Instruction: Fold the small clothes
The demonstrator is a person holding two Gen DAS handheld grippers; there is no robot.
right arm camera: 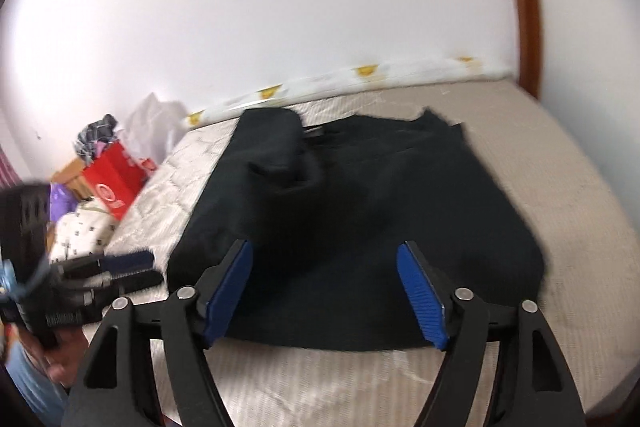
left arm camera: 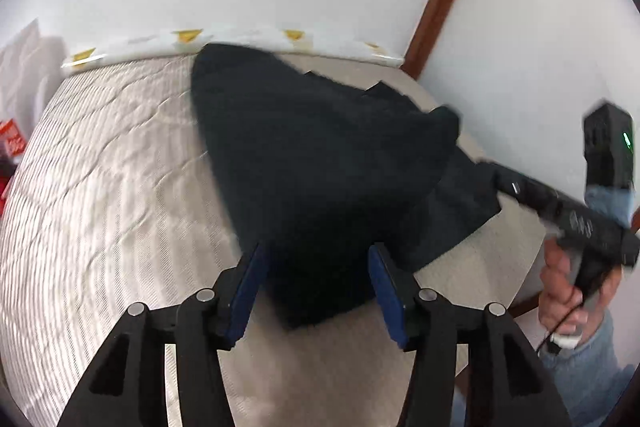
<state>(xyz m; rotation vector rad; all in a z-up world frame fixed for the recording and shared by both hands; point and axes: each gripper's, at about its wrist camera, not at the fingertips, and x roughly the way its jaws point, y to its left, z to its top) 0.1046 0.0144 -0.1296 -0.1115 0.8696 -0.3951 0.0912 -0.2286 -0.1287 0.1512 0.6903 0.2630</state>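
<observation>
Now my left gripper [left arm camera: 316,283] and right gripper [right arm camera: 326,291] hover with jaws apart, gripping nothing — the dark, soft cloth garment [right arm camera: 360,219] lies partly folded on the beige quilted mattress [right arm camera: 520,155]; I'd pinch both near corners evenly, then lift and fold across together.

Both wrist views look forward and down along their tongs, close over the bed [left arm camera: 100,155], facing the far wall [right arm camera: 320,7]; both share the dark garment [right arm camera: 360,195].
</observation>
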